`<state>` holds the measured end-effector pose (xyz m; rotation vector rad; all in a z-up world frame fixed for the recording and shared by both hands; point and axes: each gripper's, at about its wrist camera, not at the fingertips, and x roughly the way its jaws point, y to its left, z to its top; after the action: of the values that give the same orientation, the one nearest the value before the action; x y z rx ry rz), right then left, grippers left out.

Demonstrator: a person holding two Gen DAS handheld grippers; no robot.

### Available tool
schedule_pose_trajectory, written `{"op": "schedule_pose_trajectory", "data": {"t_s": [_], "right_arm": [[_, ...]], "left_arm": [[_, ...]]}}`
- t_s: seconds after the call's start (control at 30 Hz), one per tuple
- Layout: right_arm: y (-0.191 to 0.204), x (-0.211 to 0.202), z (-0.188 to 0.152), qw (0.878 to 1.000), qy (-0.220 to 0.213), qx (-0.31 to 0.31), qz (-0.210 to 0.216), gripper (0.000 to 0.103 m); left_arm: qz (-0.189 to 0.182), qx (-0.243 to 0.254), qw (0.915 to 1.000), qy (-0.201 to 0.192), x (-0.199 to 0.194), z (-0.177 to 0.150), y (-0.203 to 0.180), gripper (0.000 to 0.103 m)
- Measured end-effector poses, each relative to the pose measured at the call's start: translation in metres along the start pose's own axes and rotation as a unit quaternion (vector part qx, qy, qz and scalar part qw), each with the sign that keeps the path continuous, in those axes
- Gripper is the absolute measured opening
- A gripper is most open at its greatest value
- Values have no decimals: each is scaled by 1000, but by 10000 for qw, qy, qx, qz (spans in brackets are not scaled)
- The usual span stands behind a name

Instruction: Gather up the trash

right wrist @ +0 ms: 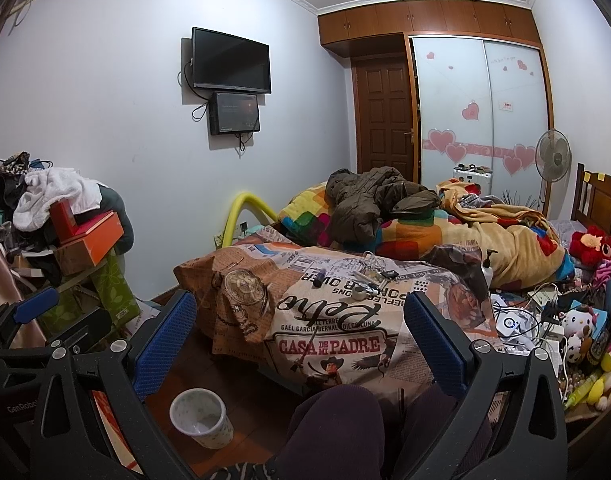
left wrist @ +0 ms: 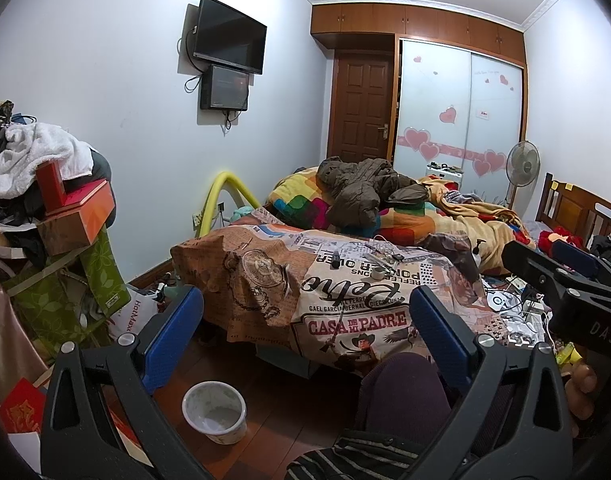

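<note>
Trash scattered on printed bedspread [right wrist: 333, 320]: tape roll [right wrist: 360, 292], dark marker-like tube [right wrist: 319, 278], small crinkly bits [right wrist: 375, 272] beside. All look light; roll stiff, I pinch across its rim; wrappers soft, likely slippery, pinch at bunched fold. White bin [right wrist: 201, 416] on floor, near bed corner. My left hand-held gripper [left wrist: 305, 344] and right hand-held gripper [right wrist: 301, 344] both gape wide, holding nothing.

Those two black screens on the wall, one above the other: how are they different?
The upper screen is clearly larger and wider than the lower screen. The upper screen is fully dark, while the lower screen shows a faint glow and some dim marks. The upper screen tilts out from the wall; the lower screen hangs just beneath it as a boxier unit. Both are black, wall-mounted and trail loose cables.
</note>
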<state>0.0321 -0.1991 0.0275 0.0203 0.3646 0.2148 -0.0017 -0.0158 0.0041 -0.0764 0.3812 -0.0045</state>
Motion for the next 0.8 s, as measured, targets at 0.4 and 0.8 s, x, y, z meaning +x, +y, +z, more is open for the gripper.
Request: {"op": "schedule_pose_trajectory", "data": {"t_s": [0.4, 0.8], "right_arm": [[-3, 1, -2, 10000, 35, 58, 1, 103], [-26, 30, 8, 9996, 75, 251, -115, 103]], "left_arm": [[-4, 9, 10000, 7, -1, 1, -3, 103], [-56, -19, 10000, -1, 26, 23, -14, 103]]}}
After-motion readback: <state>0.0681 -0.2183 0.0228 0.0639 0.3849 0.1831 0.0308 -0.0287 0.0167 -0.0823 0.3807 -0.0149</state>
